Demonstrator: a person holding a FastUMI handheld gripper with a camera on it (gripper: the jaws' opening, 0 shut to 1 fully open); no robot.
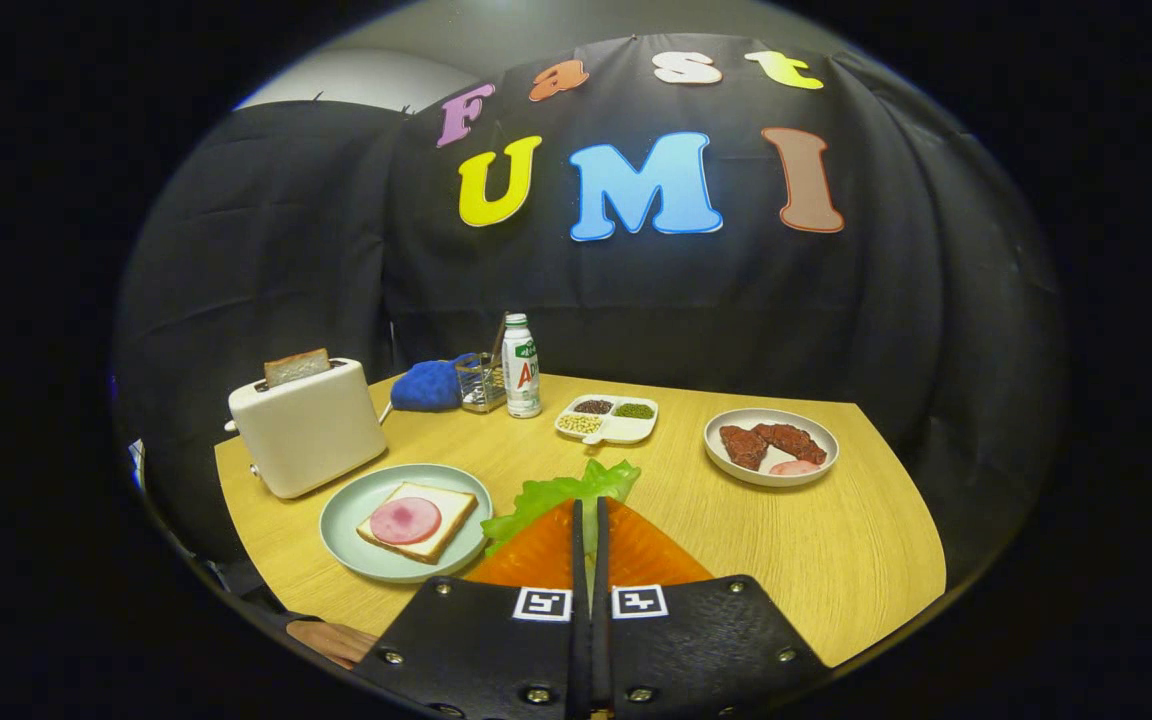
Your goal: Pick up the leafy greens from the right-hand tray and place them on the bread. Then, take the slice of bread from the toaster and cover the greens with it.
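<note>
Green ruffled lettuce leaf point(566, 495) pinched between my gripper point(588, 520) fingers — nearly closed on its lower edge, held just right of pale round plate point(346, 510) with ham-topped white bread slice point(418, 520). Leaf light, floppy, tears easily — grip near stem. Toast point(297, 366) upright in cream toaster point(308, 430), behind plate.

Greens point(576, 490): pale green ruffled leaf, pinched between the nearly closed fingers of the tongs point(587, 525), sticking out past their tips and to the left, held above the worktop point(836, 560). Bread point(419, 521): white square slice with brown crust, flat on a light green plate point(346, 510), round pink ham slice point(405, 520) on top, just left of the tongs. Toaster point(308, 427): cream, behind the plate, one slice point(297, 367) standing up out of its slot.
</note>
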